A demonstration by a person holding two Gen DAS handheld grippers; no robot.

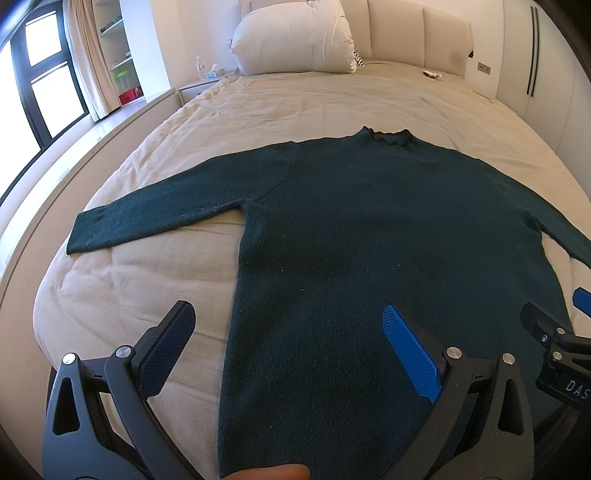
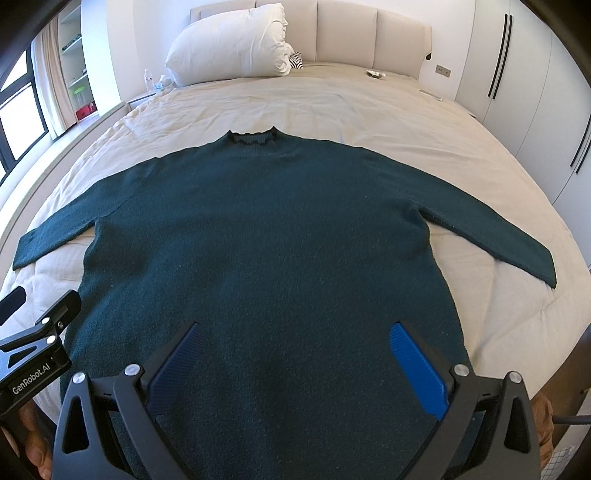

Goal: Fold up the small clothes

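A dark green long-sleeved sweater [image 1: 362, 229] lies flat on the beige bed, collar away from me, both sleeves spread out; it also shows in the right wrist view [image 2: 266, 236]. My left gripper [image 1: 288, 314] is open and empty, hovering over the sweater's lower left edge; the left pad is over the bedding, the right pad over the knit. My right gripper [image 2: 295, 332] is open and empty over the sweater's lower middle. The right gripper's body shows at the right edge of the left wrist view [image 1: 554, 339], the left gripper's at the left edge of the right wrist view [image 2: 37, 339].
A beige bed [image 1: 155, 266] with a white pillow [image 1: 295, 37] against a padded headboard [image 1: 421, 33]. A nightstand with a bottle [image 1: 199, 66] stands at the back left. Window and shelves are on the left, white wardrobe doors [image 2: 535, 92] on the right.
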